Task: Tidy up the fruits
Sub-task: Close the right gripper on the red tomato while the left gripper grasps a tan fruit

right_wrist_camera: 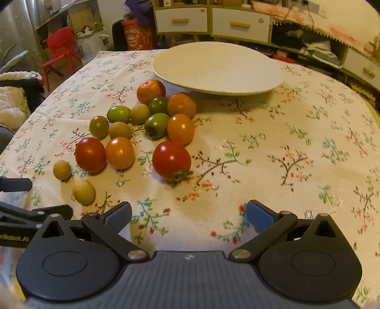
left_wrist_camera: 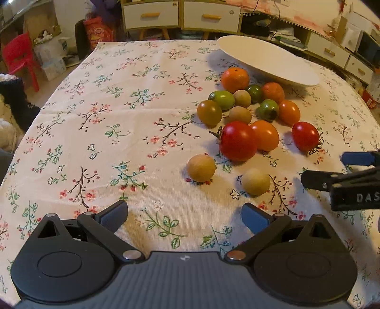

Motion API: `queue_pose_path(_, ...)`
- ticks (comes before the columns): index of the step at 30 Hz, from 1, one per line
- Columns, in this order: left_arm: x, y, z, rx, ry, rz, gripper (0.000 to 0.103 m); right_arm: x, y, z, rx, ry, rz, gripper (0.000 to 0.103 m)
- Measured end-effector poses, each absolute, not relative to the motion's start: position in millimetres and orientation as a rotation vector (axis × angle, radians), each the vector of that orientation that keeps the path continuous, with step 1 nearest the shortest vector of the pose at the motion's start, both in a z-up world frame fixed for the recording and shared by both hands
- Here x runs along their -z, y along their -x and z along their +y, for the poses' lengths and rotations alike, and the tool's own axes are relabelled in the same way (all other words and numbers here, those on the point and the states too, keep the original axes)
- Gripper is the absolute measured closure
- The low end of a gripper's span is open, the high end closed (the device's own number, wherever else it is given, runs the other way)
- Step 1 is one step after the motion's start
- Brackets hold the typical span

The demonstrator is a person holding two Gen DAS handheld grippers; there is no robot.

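Several small fruits lie loose on a floral tablecloth: red tomatoes point(left_wrist_camera: 238, 140) point(right_wrist_camera: 171, 158), orange ones point(left_wrist_camera: 265, 135) point(right_wrist_camera: 120, 152), green ones point(left_wrist_camera: 222, 99) point(right_wrist_camera: 156, 125), tan round ones point(left_wrist_camera: 201, 167) point(right_wrist_camera: 83, 191) and two mandarins point(left_wrist_camera: 235, 79) point(right_wrist_camera: 181, 104). An empty white plate point(left_wrist_camera: 268, 60) point(right_wrist_camera: 217, 69) stands behind them. My left gripper point(left_wrist_camera: 184, 217) is open and empty, short of the pile. My right gripper point(right_wrist_camera: 188, 215) is open and empty, near the red tomato; its fingers point(left_wrist_camera: 315, 180) show at the right edge of the left wrist view.
The tablecloth point(left_wrist_camera: 114, 123) point(right_wrist_camera: 296, 142) covers the whole table. White drawer cabinets point(left_wrist_camera: 180, 14) point(right_wrist_camera: 211, 20) stand behind the table, and a red chair point(left_wrist_camera: 20, 57) point(right_wrist_camera: 60, 48) at the left.
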State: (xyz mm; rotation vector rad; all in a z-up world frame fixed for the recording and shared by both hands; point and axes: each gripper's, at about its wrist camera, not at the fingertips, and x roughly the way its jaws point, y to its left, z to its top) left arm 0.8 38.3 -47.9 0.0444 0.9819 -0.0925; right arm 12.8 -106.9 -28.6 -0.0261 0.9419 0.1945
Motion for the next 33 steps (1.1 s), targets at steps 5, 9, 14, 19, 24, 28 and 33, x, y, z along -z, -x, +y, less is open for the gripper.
queue_pose_path(5, 48.7, -3.7, 42.3, 0.105, -0.049, 0.959, 0.003, 31.4, -13.1, -107.3, -0.194, 0.067, 0.887, 0.000)
queue_pose_path(9, 49.2, -4.2, 44.2, 0.106, -0.049, 0.936, 0.005, 29.0, -12.8, -107.0, -0.203, 0.093, 0.827, 0.017)
queue_pose_path(14, 47.7, -3.4, 45.5, 0.132, -0.040, 0.879, 0.021, 27.7, -16.2, -107.4, -0.233, 0.079, 0.786, 0.031)
queue_pose_path(19, 46.1, -3.8, 45.8, 0.153, -0.018, 0.851, 0.037, 25.2, -17.4, -104.9, -0.268, 0.071, 0.772, 0.049)
queue_pose_path(24, 45.0, -2.7, 41.1, 0.194, -0.007, 0.829, 0.054, 25.7, -16.8, -102.9, -0.280, 0.079, 0.771, 0.059)
queue_pose_path(28, 45.8, -2.3, 37.7, 0.214, -0.016, 0.812, 0.067, 25.9, -15.4, -101.4, -0.283, 0.081, 0.769, 0.067)
queue_pose_path(33, 45.3, -4.2, 36.7, 0.229, -0.003, 0.808, 0.081, 25.4, -14.2, -100.0, -0.288, 0.088, 0.766, 0.072)
